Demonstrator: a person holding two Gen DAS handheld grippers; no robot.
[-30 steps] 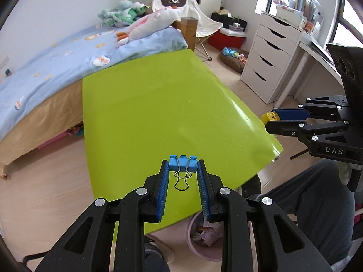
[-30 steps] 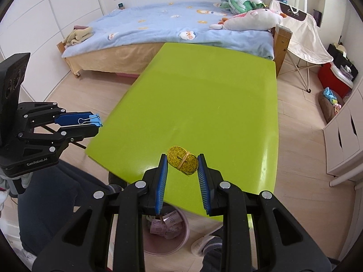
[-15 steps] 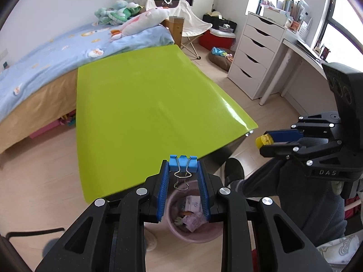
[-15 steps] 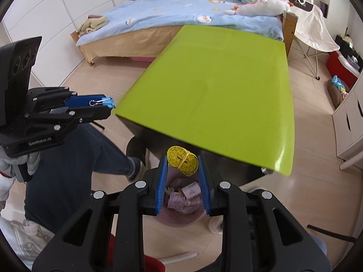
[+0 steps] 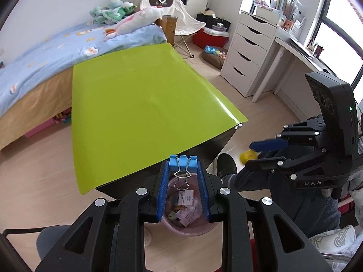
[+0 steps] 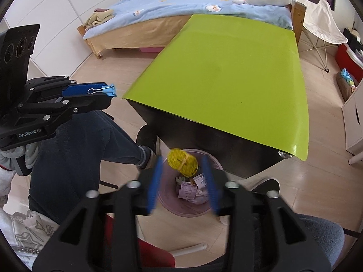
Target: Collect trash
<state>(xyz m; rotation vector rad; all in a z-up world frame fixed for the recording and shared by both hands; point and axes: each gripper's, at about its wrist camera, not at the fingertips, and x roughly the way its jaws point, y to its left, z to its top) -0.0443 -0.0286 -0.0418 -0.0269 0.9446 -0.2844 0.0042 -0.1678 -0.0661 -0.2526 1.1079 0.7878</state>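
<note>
Lime-green and glossy, the table [image 5: 145, 113] takes up most of both views, and its top is seen bare. Beneath its near edge, on the wooden floor, a pink bin [image 6: 181, 206] is stood, already holding scraps of paper and wrappers.

Above that bin the right gripper [image 6: 182, 176] is pointed steeply down. Its jaws have just been opening, and the blue pads are blurred and spread well apart. The yellow coil of string [image 6: 182, 162] is seen between them but touched by neither pad, so it is judged to be released and on its way into the bin.

The left gripper [image 5: 182, 185] is hung over the same bin with its pads pressed on the blue binder clip [image 5: 182, 162], whose wire handles point back toward the camera. The clip has not yet been let go.

Two risks can be named. The coil is light and is seen over the far side of the bin's mouth, near the table leg; it could catch the rim and be bounced onto the floor. The clip is gripped at the very tips of the pads, so it could be dropped askew if the jaws are opened before the gripper is centred over the bin.
</note>
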